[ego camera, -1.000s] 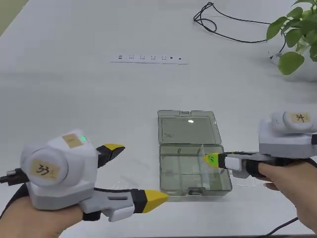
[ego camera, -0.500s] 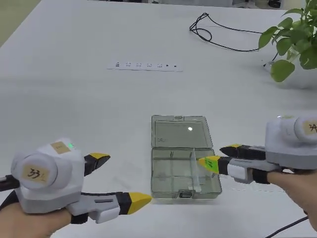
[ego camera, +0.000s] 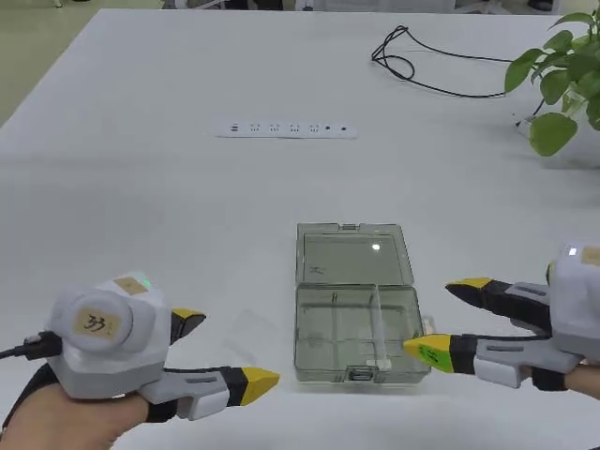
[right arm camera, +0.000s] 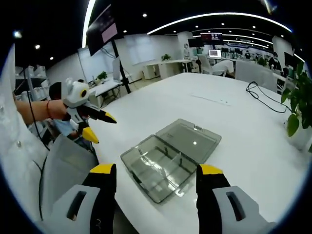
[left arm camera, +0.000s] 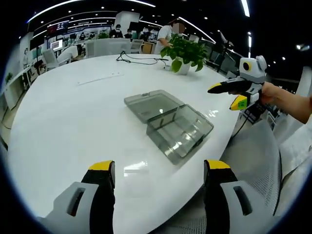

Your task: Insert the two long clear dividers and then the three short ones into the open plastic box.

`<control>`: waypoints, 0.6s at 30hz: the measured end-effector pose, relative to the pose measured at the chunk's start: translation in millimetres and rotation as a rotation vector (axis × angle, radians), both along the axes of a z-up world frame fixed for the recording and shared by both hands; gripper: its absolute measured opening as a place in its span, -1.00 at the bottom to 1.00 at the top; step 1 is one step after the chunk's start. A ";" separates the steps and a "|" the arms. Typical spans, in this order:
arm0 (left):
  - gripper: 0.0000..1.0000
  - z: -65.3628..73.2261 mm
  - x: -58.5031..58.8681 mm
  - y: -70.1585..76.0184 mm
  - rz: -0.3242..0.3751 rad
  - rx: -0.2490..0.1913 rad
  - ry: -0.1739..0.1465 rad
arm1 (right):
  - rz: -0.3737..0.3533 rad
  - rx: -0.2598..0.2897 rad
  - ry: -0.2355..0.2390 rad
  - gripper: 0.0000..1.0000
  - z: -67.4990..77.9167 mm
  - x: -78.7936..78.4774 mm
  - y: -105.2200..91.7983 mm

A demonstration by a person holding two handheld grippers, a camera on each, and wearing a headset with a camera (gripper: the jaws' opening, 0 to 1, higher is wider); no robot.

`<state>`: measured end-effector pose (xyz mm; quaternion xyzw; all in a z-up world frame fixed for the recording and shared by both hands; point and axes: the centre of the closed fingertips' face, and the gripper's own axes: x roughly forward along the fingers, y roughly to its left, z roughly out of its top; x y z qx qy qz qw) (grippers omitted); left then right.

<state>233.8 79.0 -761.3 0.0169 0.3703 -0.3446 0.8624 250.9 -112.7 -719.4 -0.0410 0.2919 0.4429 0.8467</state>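
The clear plastic box (ego camera: pixel 356 323) lies open near the table's front edge, its lid (ego camera: pixel 354 255) folded flat behind the tray. A clear divider (ego camera: pixel 377 328) stands lengthwise in the tray's right half, and faint clear ribs show beside it. My right gripper (ego camera: pixel 442 317) hangs open just right of the box, nothing between its jaws. My left gripper (ego camera: pixel 225 349) is open and empty, well left of the box. The left gripper view looks over its gripper (left arm camera: pixel 159 165) at the box (left arm camera: pixel 170 122). The right gripper view sees its gripper (right arm camera: pixel 156 169) above the box (right arm camera: pixel 168 156).
A white power strip (ego camera: pixel 286 129) lies further back on the white table (ego camera: pixel 141 206). A black cable (ego camera: pixel 422 70) coils at the back right beside a green plant (ego camera: pixel 562 75). The table's front edge runs just below the box.
My right gripper has backed out of the box to the right and opened wide, leaving the divider in the tray. The left gripper has stayed low at the left.
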 end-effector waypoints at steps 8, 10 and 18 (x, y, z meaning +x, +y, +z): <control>0.43 -24.9 -1.0 4.0 0.017 0.078 0.102 | 0.041 0.013 -0.064 0.48 1.6 0.5 -9.1; 0.42 -29.5 2.6 2.2 0.010 0.086 0.085 | 0.047 0.017 -0.078 0.48 2.4 1.2 -9.6; 0.36 -48.2 0.1 5.7 0.012 0.169 0.150 | 0.080 0.029 -0.087 0.55 -2.6 -4.6 -5.6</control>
